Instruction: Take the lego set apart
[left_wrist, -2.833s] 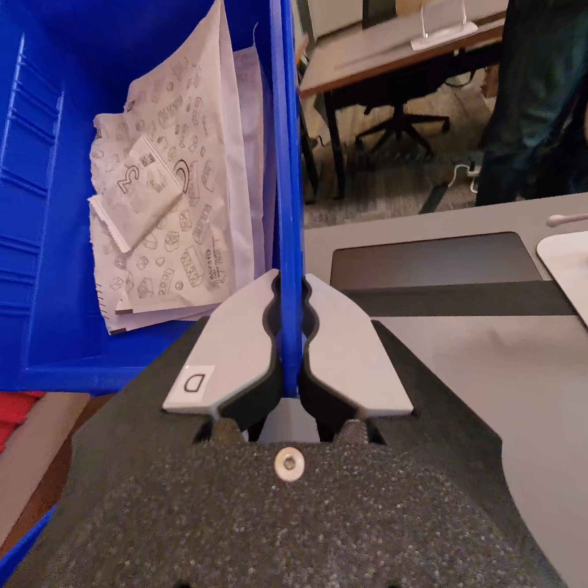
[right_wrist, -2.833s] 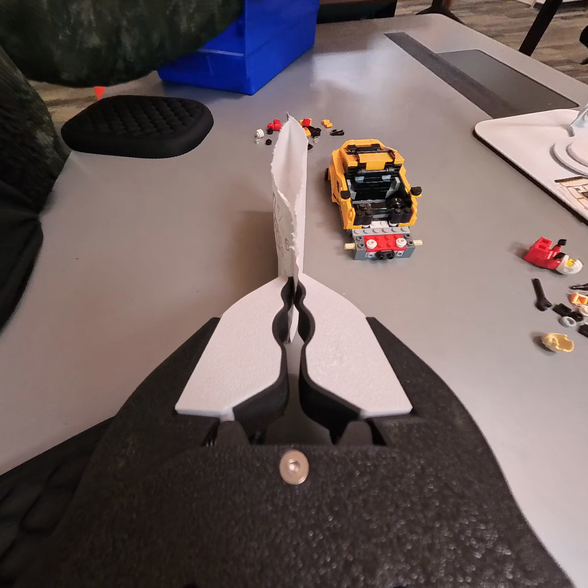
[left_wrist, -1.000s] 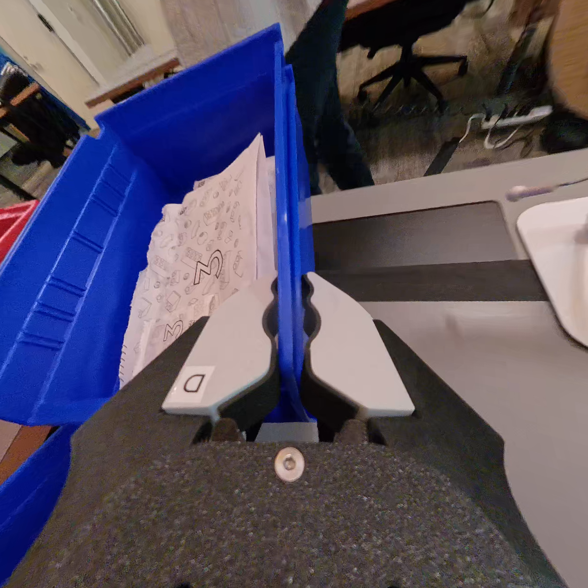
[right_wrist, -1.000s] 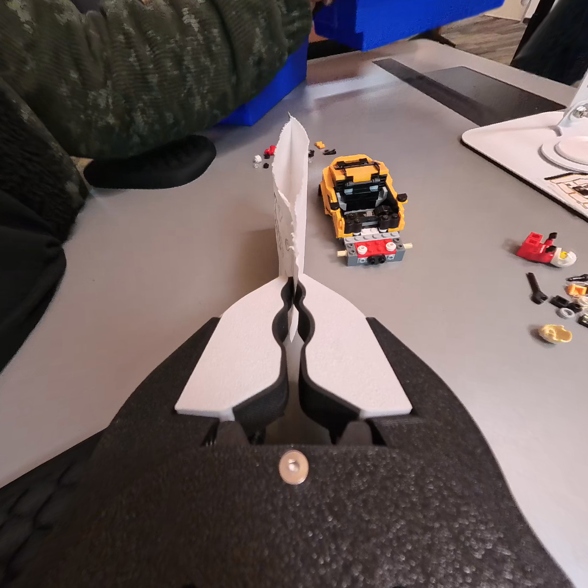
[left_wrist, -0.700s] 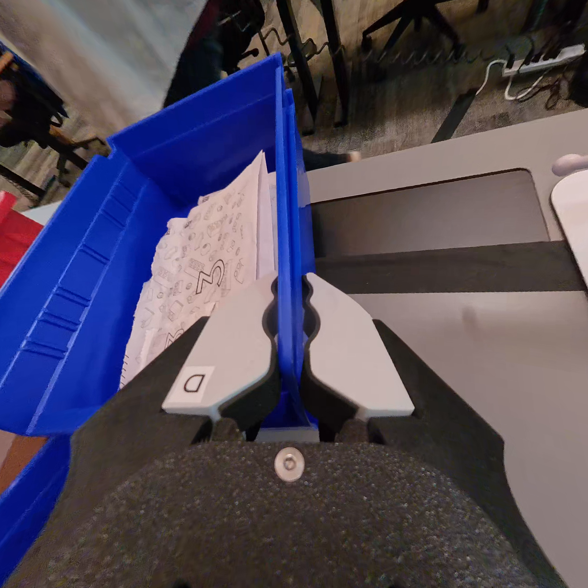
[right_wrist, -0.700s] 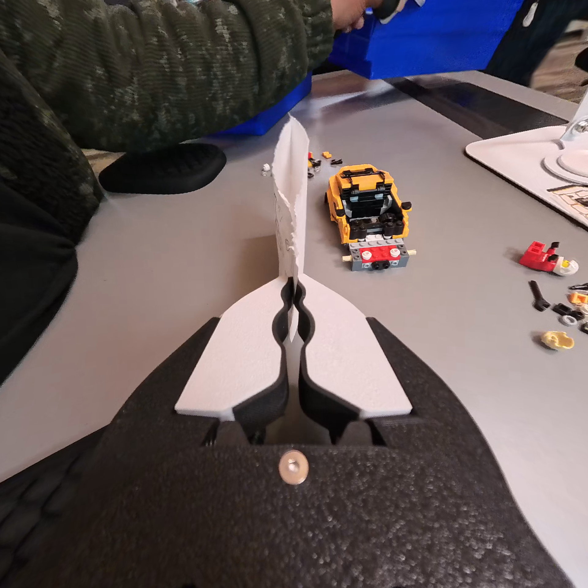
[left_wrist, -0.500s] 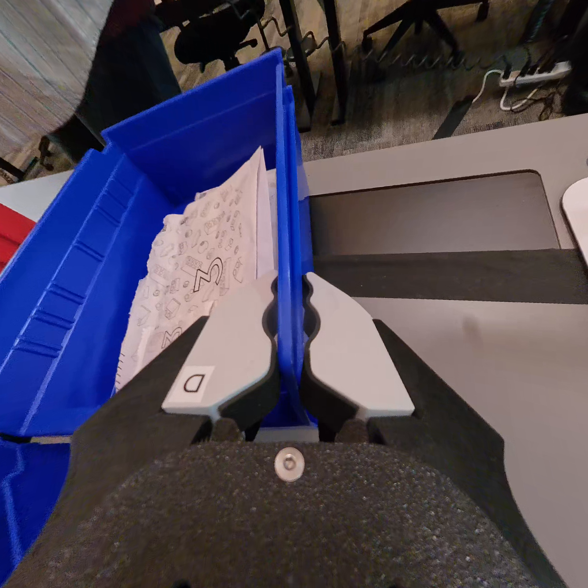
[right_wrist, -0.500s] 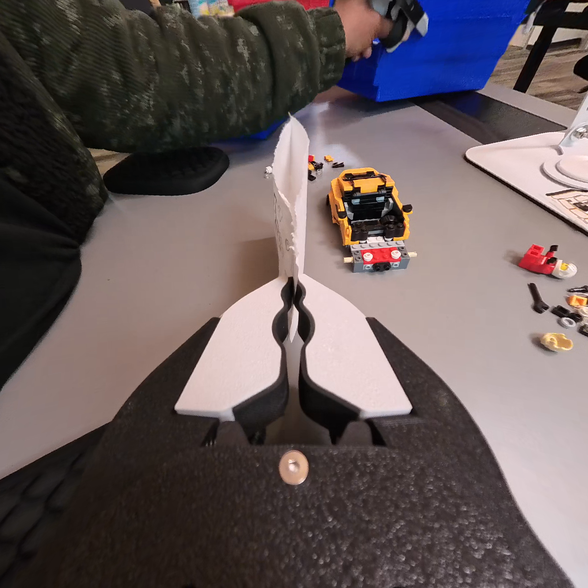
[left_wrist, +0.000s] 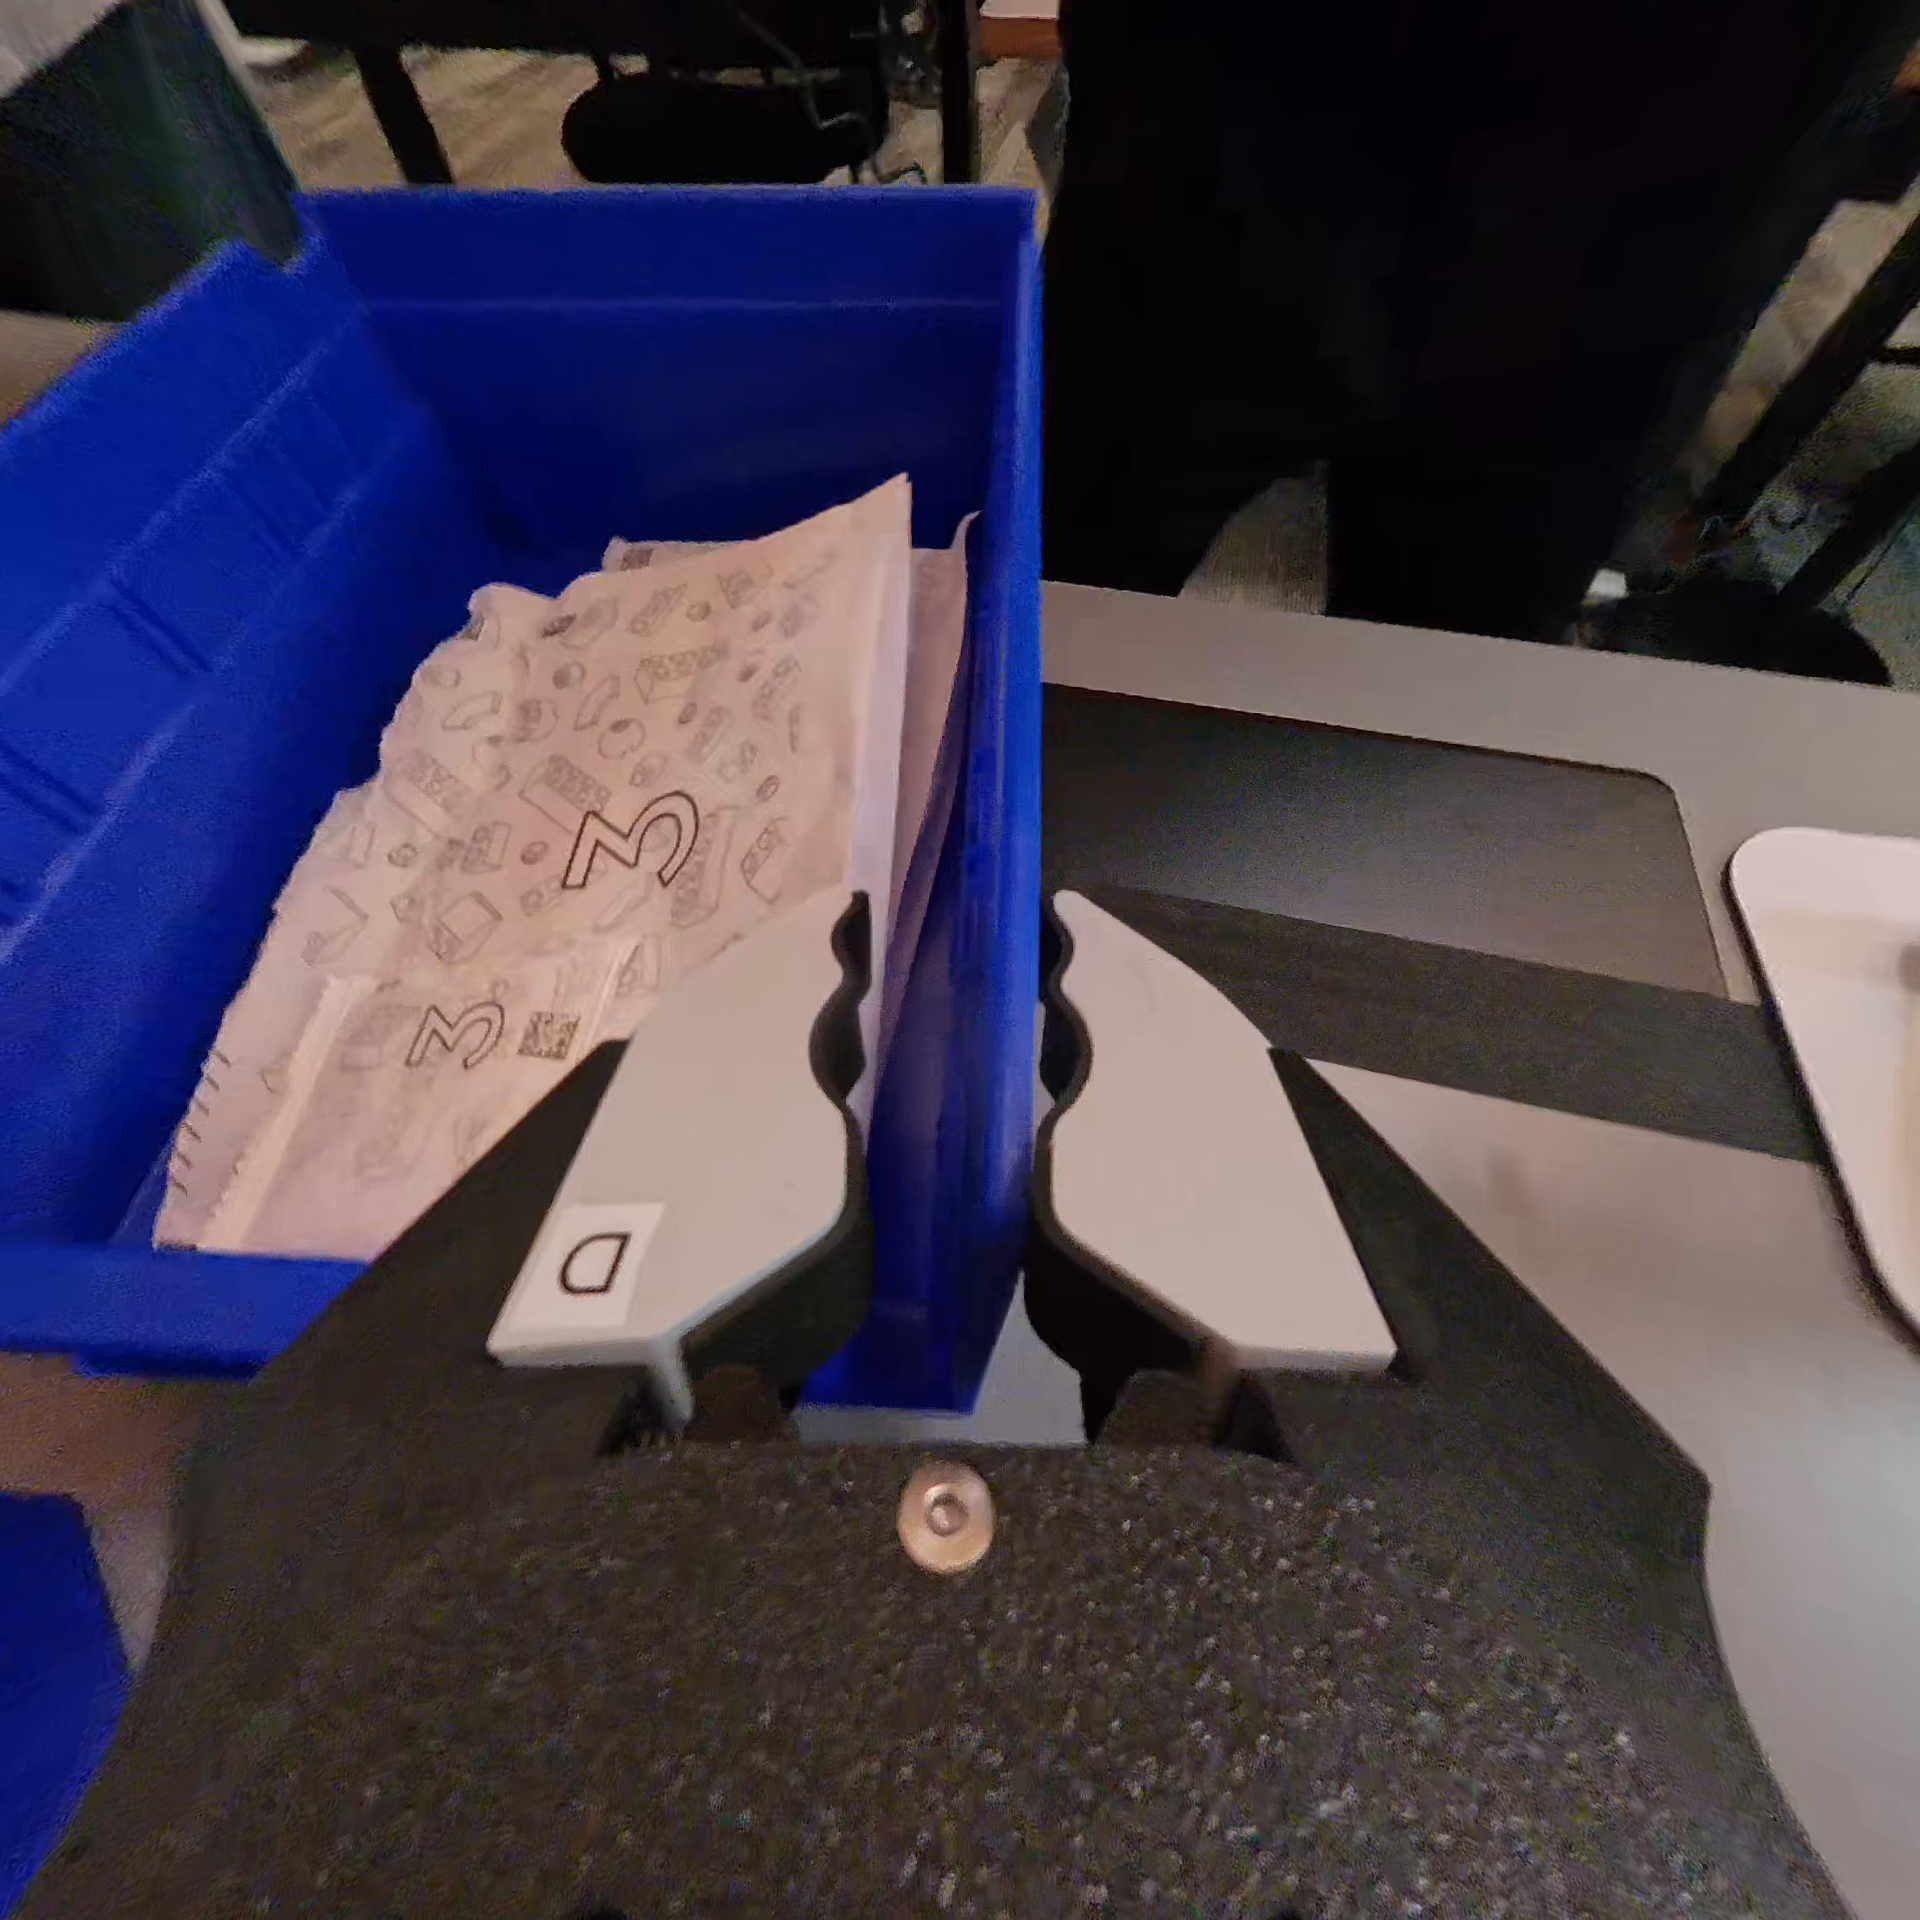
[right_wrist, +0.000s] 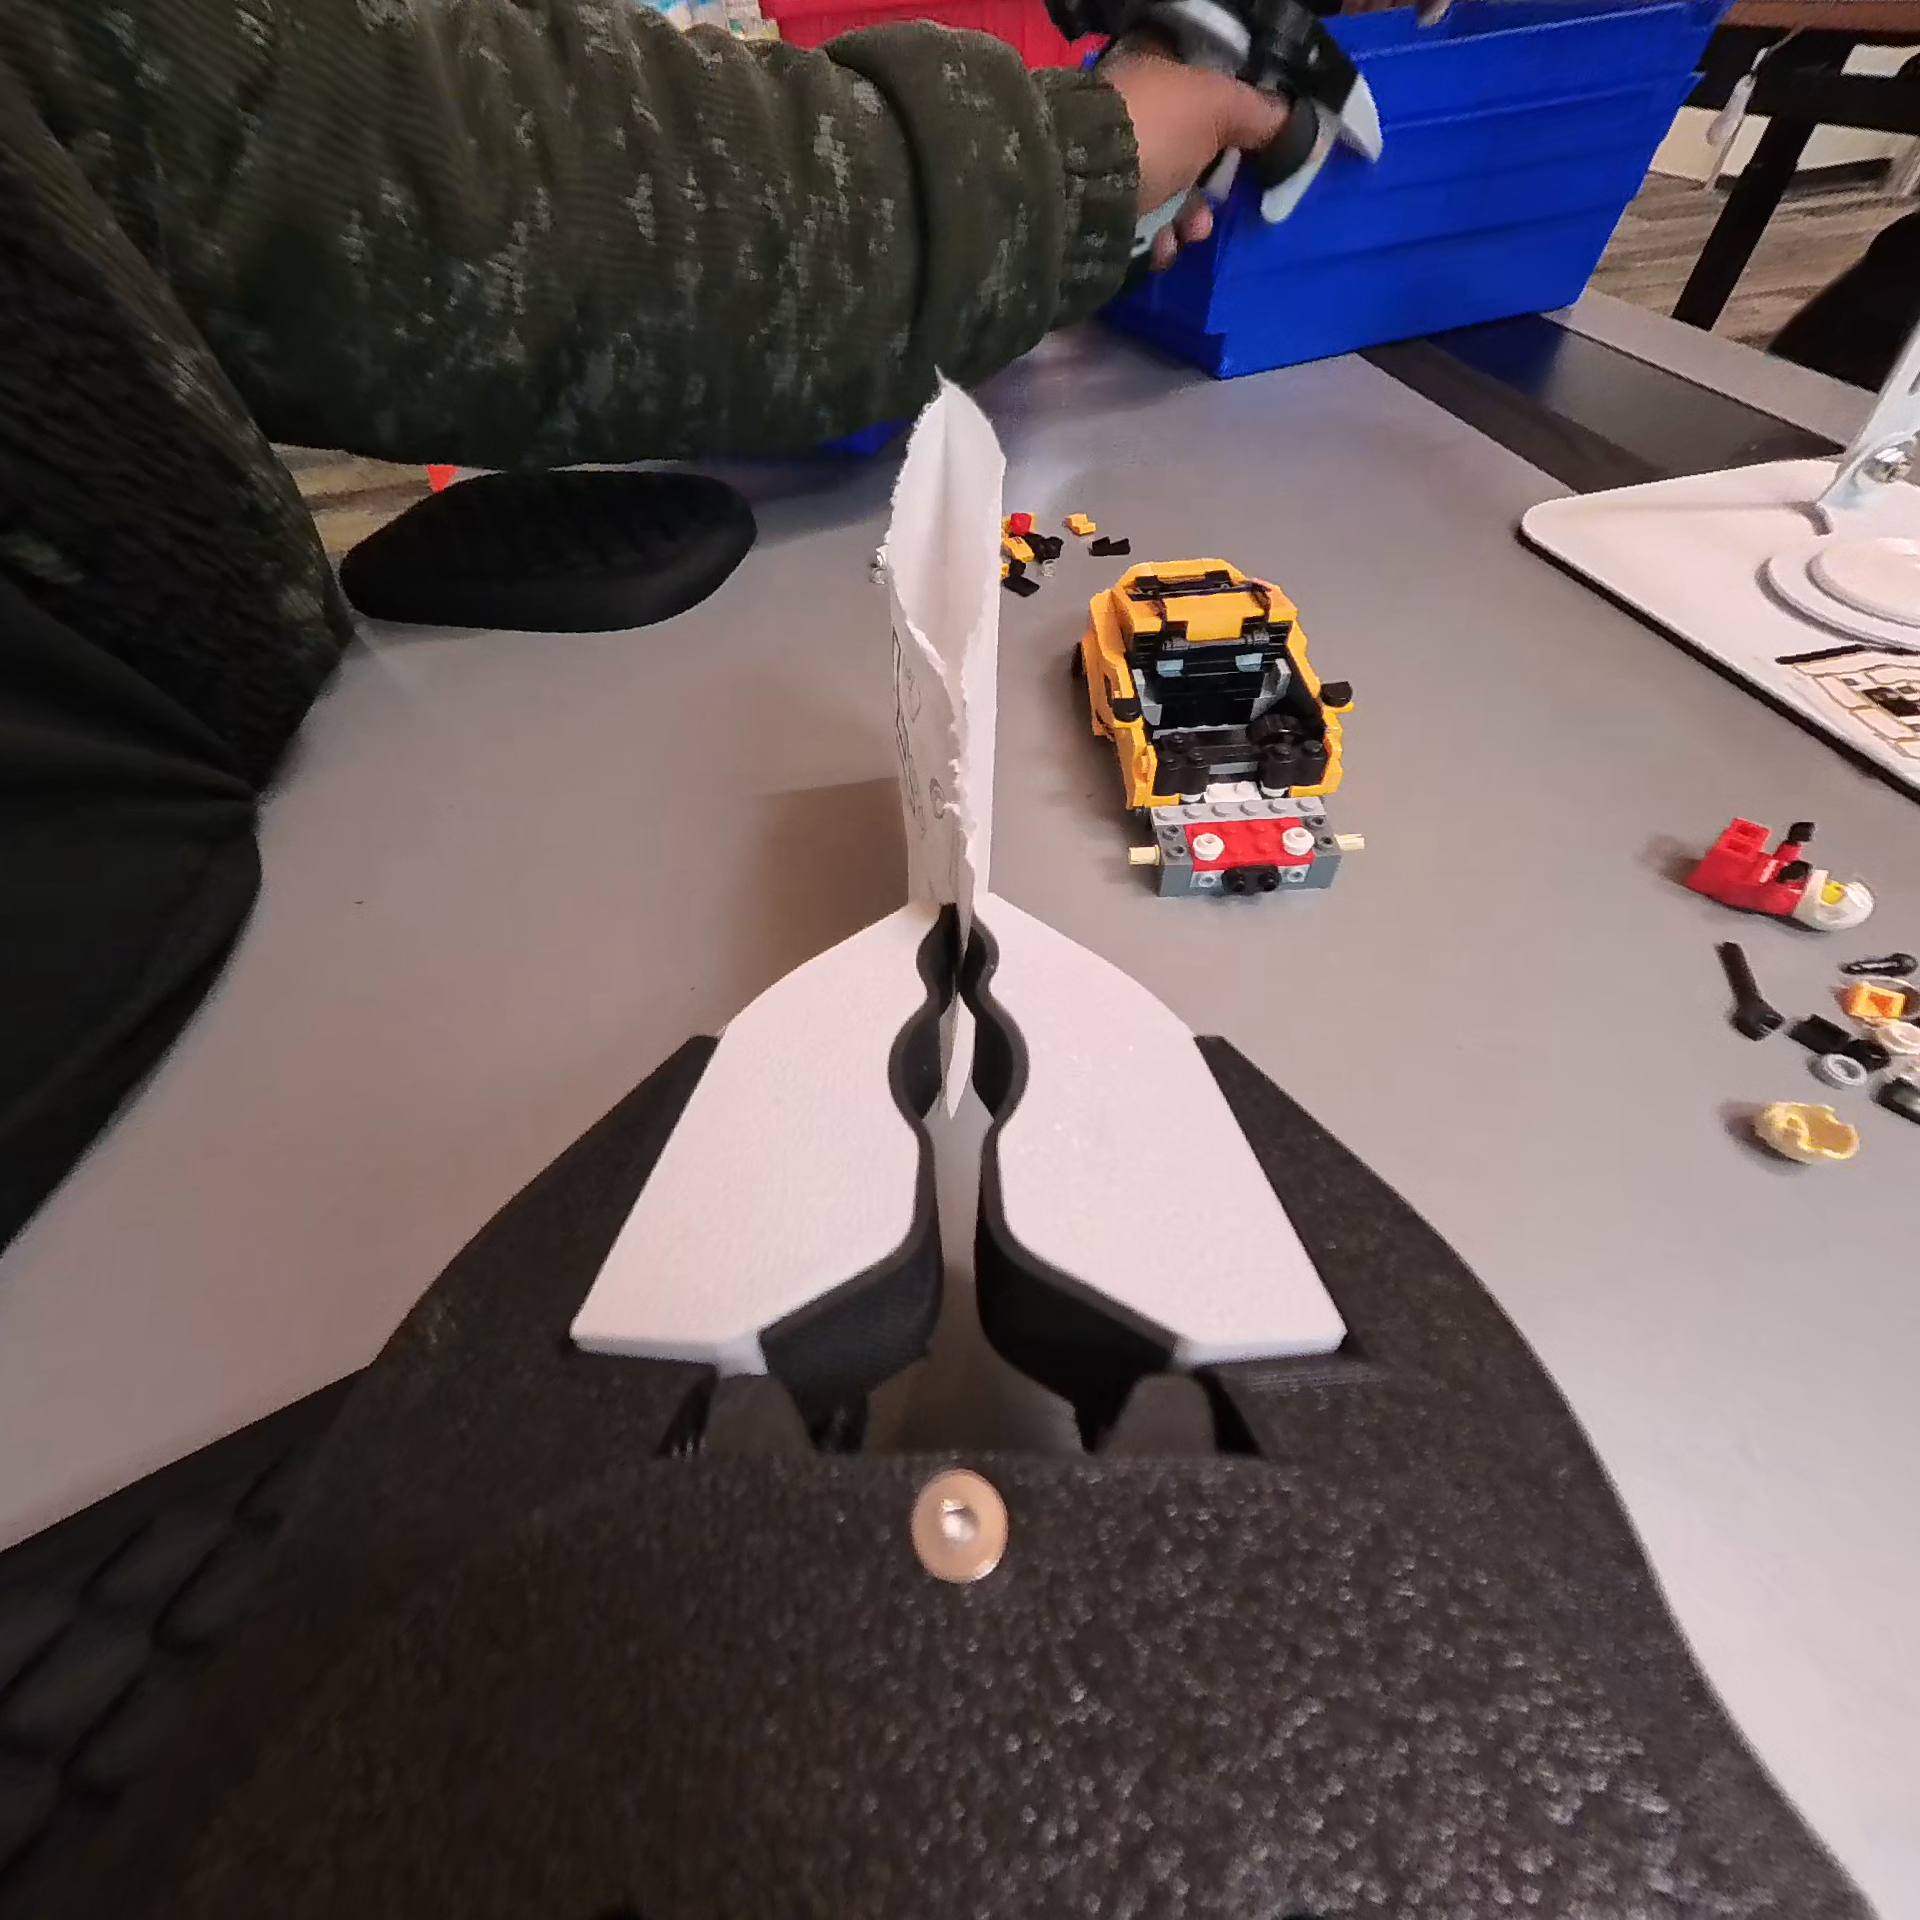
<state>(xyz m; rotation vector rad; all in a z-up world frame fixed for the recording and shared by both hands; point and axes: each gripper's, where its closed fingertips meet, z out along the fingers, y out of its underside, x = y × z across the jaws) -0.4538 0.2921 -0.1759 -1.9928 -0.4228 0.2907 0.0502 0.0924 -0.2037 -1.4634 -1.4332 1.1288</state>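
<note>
Grey table (right_wrist: 582, 831), office floor beyond. Toy car (right_wrist: 1210, 686), yellow and black with its grey-and-red base bared, standing mid-surface. Loose parts (right_wrist: 1808, 987) scattered by the right edge, more (right_wrist: 1049, 540) beyond the car. Right gripper (right_wrist: 956, 935) pinched tight on an upright paper bag (right_wrist: 945, 644). Left gripper (left_wrist: 951, 966) spread wide astride the wall of a blue bin (left_wrist: 997, 520) at the far left corner, printed bags (left_wrist: 582, 883) inside.

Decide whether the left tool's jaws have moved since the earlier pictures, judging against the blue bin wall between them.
Yes. The left tool has opened: its jaws were clamped on the blue bin's wall, and now both stand clear of it on either side.
</note>
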